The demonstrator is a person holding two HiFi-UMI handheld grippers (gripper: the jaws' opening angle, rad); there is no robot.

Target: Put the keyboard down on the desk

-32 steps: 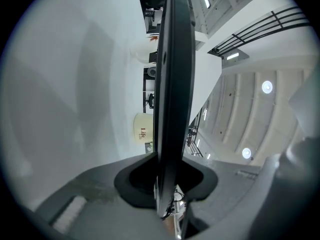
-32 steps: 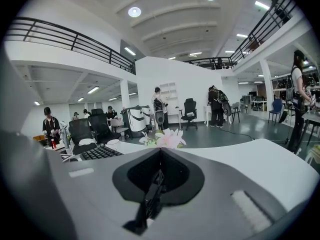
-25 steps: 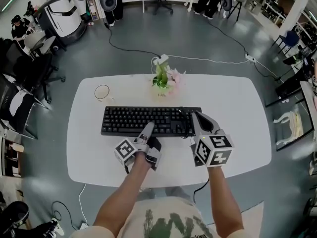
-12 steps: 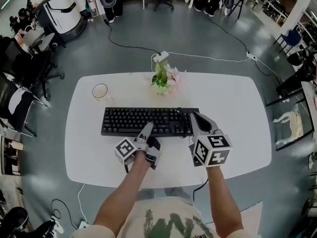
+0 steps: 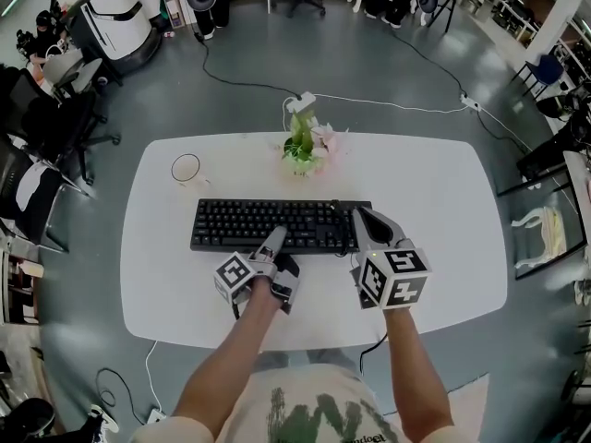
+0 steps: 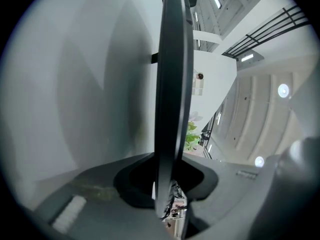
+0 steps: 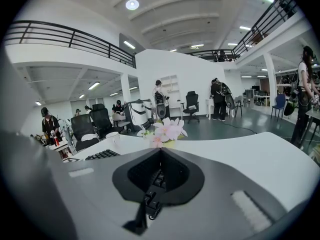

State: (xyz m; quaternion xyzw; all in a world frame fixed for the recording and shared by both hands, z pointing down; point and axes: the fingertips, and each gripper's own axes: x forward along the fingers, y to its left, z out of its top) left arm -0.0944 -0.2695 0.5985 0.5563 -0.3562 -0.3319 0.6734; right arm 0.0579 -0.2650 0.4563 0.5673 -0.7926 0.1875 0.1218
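Black keyboard [image 5: 268,221] clamped by left claw [image 5: 275,240] at front edge, right claw [image 5: 362,218] at right end.

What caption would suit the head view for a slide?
The left hand-held gripper and right hand-held gripper grip a black keyboard at a white desk.

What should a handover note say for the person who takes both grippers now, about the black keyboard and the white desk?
Left gripper: shut on the front edge of the black rectangular plastic keyboard.
Right gripper: shut on the keyboard's right end.
Keyboard: level, at the middle of the white oval desk, in front of the pink flowers. I cannot tell if it fully rests on the top.
Done: keyboard is in place at the desk.
Left: settle it flat, open both jaws, pull back.
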